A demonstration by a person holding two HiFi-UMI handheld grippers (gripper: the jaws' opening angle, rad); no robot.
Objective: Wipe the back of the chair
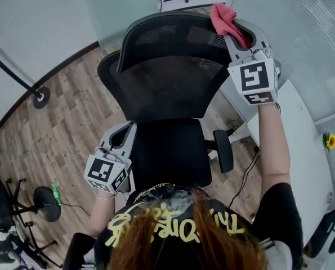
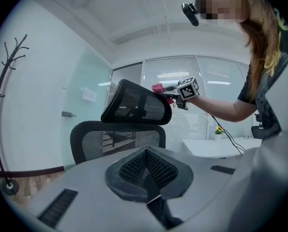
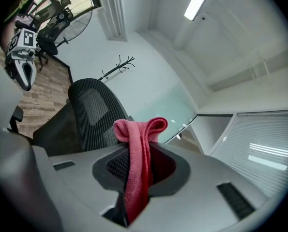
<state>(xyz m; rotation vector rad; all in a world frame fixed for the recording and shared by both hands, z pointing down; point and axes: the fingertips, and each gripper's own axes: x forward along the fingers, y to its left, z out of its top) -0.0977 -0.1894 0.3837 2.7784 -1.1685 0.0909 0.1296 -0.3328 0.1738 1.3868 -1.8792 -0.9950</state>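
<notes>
The left claw (image 1: pixel 122 135), at the lower left of the head view, is clenched on nothing beside the chair seat (image 1: pixel 167 151). Past the mesh chair back (image 1: pixel 173 86), at the upper right, the right claw (image 1: pixel 237 35) grasps a red cloth (image 1: pixel 223 17) against the headrest (image 1: pixel 161 32) edge.

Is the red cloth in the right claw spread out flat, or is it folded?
Folded. The red cloth is doubled over into a loop, its ends pinched in the shut right claw.
</notes>
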